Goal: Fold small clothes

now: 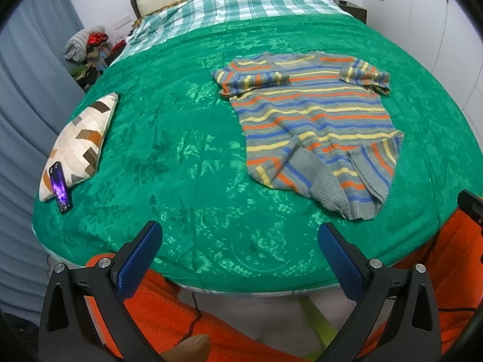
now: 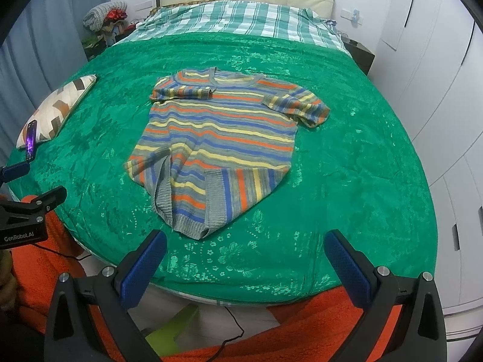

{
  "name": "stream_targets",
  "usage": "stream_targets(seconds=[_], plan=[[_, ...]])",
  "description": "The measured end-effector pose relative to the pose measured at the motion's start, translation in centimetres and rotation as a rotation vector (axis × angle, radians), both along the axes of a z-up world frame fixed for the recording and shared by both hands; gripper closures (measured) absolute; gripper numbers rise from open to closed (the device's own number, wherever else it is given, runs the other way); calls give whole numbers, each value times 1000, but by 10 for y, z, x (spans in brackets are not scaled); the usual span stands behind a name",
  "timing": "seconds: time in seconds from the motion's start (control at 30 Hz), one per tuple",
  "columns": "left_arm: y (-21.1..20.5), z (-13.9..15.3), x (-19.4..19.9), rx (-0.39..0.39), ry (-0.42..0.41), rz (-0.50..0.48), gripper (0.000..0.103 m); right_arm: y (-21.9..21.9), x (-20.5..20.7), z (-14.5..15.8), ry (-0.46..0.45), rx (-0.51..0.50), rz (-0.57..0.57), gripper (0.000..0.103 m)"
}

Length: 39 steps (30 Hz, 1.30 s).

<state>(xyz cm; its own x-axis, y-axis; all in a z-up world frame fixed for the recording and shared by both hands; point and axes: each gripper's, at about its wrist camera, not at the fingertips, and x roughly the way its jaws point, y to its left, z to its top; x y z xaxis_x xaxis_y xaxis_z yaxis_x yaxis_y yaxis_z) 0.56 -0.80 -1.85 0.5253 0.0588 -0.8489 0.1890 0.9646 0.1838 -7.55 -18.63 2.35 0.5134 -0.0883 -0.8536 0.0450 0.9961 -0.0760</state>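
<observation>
Striped sweater [image 2: 217,138] on bed [image 2: 362,181]: soft, limp knit (hem crumpled); pinch hem corners. Left claw [image 1: 240,259] and right claw [image 2: 246,267] spread, empty.

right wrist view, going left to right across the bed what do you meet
phone → patterned pillow → striped knit sweater → bare green bedspread → white wardrobe doors
</observation>
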Motion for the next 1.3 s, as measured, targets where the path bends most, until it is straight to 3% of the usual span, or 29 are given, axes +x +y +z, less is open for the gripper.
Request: stream_targets(seconds=[0.57,1.3], plan=[[-3,-2,-4,-4,22,-22,0,3,-3,0,3,-14,0,0],[-3,-3,-3,-28,39,-23,0,1,-3,2,20,-117,-52,0]])
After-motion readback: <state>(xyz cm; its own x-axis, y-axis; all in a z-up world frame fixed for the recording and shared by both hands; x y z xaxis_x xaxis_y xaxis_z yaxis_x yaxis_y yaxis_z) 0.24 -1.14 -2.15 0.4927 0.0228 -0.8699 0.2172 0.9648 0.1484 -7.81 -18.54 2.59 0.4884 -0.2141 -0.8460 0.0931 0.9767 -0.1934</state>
